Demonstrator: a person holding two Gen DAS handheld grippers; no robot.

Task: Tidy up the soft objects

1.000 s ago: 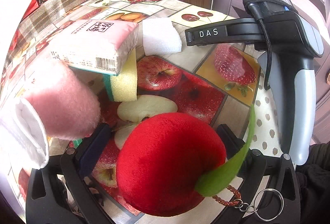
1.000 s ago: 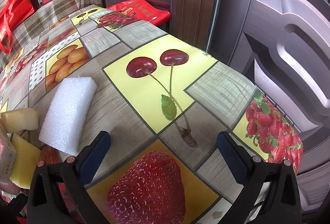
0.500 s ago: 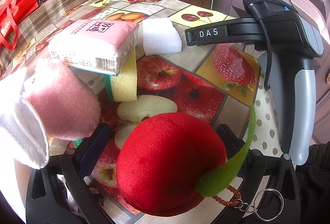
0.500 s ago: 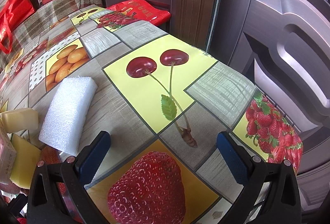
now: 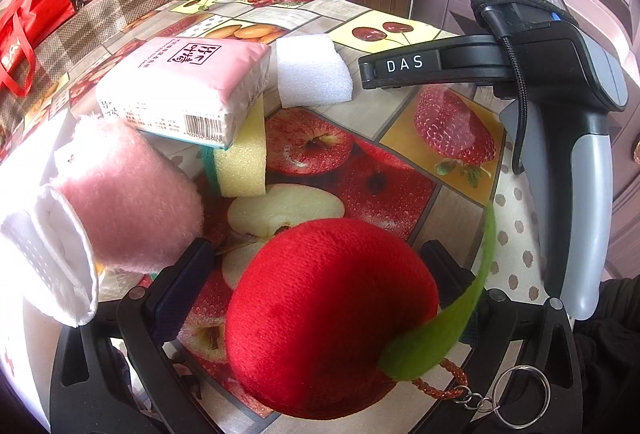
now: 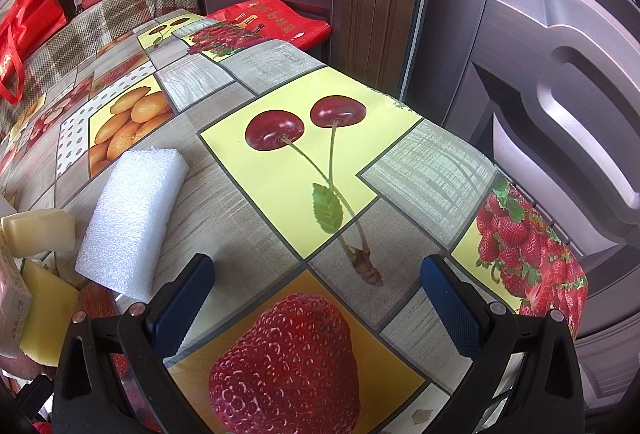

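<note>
In the left wrist view a red plush apple [image 5: 328, 314] with a green leaf and key ring sits between the wide-open fingers of my left gripper [image 5: 316, 266]; the left finger stands clear of it. A pink fluffy sock [image 5: 120, 206] lies to its left. Behind are a yellow sponge [image 5: 244, 154], a pink tissue pack [image 5: 188, 86] resting on it, and a white foam block [image 5: 312, 70]. My right gripper [image 6: 316, 278] is open and empty above the table, with the foam block [image 6: 132, 218] just left of its left finger. Its body [image 5: 560, 82] shows in the left view.
The table [image 6: 280, 82] has a fruit-print cloth and ends close to a brown door [image 6: 540, 54] at the right. A red bag [image 6: 264, 18] lies beyond the far edge. A checked sofa [image 6: 100, 22] with red bags is at the far left.
Almost nothing moved. The view of the left gripper shifted slightly, so the sock and tissue pack sit a little more to the right. Both grippers stayed open.
</note>
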